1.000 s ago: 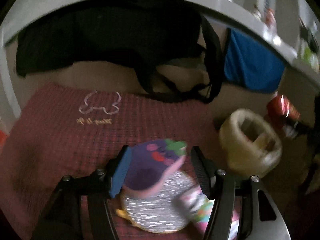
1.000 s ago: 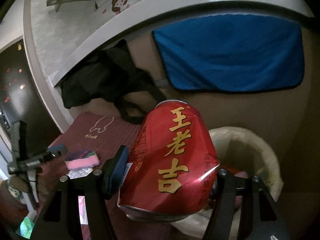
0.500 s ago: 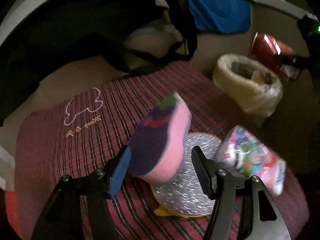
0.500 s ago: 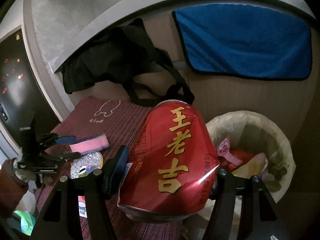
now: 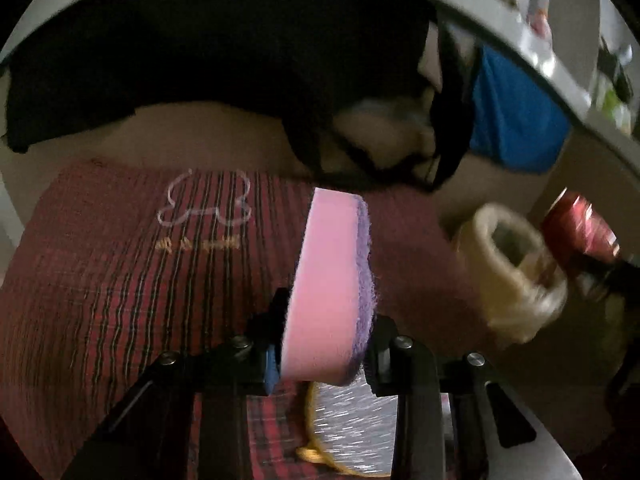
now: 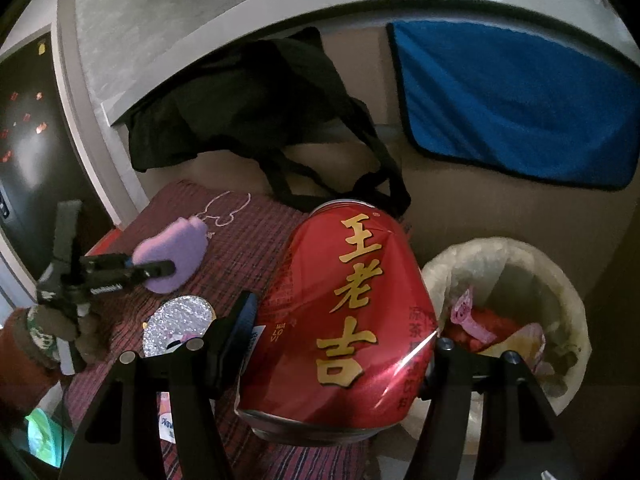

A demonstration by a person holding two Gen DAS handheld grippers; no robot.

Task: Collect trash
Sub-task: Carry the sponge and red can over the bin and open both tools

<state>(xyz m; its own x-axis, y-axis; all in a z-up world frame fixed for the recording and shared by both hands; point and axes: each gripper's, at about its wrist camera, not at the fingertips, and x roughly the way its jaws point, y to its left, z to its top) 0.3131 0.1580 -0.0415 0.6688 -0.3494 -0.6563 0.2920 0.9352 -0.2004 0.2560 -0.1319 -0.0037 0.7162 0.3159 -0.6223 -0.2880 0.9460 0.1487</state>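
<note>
My left gripper point(image 5: 324, 344) is shut on a pink and purple sponge point(image 5: 332, 284), held on edge above the red plaid cloth point(image 5: 120, 280); both show in the right wrist view, the sponge point(image 6: 172, 256) and the gripper point(image 6: 148, 270). My right gripper point(image 6: 340, 344) is shut on a dented red drink can point(image 6: 344, 320), held just left of the lined trash bin point(image 6: 560, 280). The bin point(image 5: 516, 276) and the can point(image 5: 576, 228) also show blurred in the left wrist view.
A silver glittery disc point(image 6: 178, 324) lies on the cloth below the sponge. A black bag point(image 6: 248, 104) and a blue towel point(image 6: 520, 104) hang from the white shelf edge behind. The bin holds several wrappers point(image 6: 480, 324).
My left gripper has closed on the sponge, turned it on edge and lifted it off the disc. My right gripper has carried the can closer beside the bin.
</note>
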